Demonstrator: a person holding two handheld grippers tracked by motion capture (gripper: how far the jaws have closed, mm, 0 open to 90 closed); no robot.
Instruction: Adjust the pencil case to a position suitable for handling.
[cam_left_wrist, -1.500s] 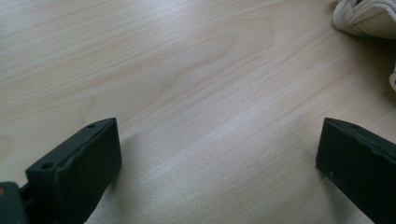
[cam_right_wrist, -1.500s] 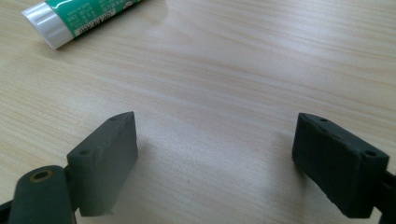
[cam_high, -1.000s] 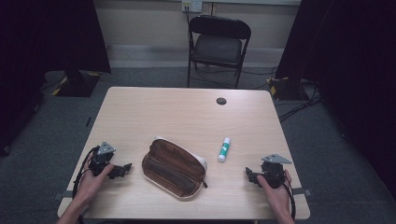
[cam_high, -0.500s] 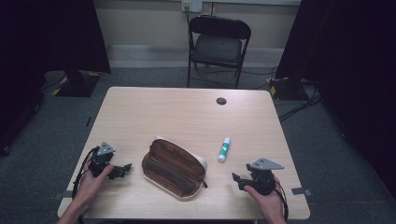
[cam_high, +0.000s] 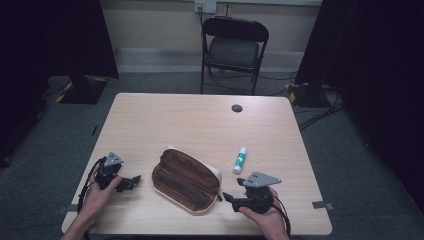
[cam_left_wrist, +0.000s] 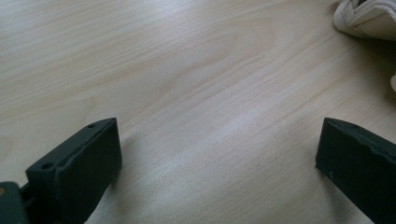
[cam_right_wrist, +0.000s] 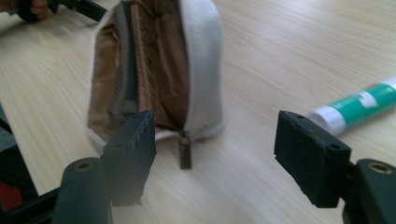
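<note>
A brown pencil pouch (cam_high: 186, 179) with a pale rim lies slantwise on the wooden table (cam_high: 200, 125), its zip open. In the right gripper view the pouch (cam_right_wrist: 154, 70) lies just ahead, its zip pull (cam_right_wrist: 185, 151) hanging between the jaws. My right gripper (cam_high: 228, 197) (cam_right_wrist: 215, 135) is open, close to the pouch's near-right end and pointing at it. A green and white glue stick (cam_high: 240, 160) (cam_right_wrist: 359, 107) lies right of the pouch. My left gripper (cam_high: 132, 182) (cam_left_wrist: 219, 135) rests open on bare table left of the pouch, whose pale corner (cam_left_wrist: 369, 18) shows at upper right.
A small black grommet (cam_high: 237, 108) sits in the table near its far edge. A black folding chair (cam_high: 234, 45) stands behind the table. Cables trail on the floor at the right. The far half of the table is bare wood.
My right gripper has moved left along the front edge, from beside the glue stick to the pouch's near end, and turned toward it. The left gripper has stayed put.
</note>
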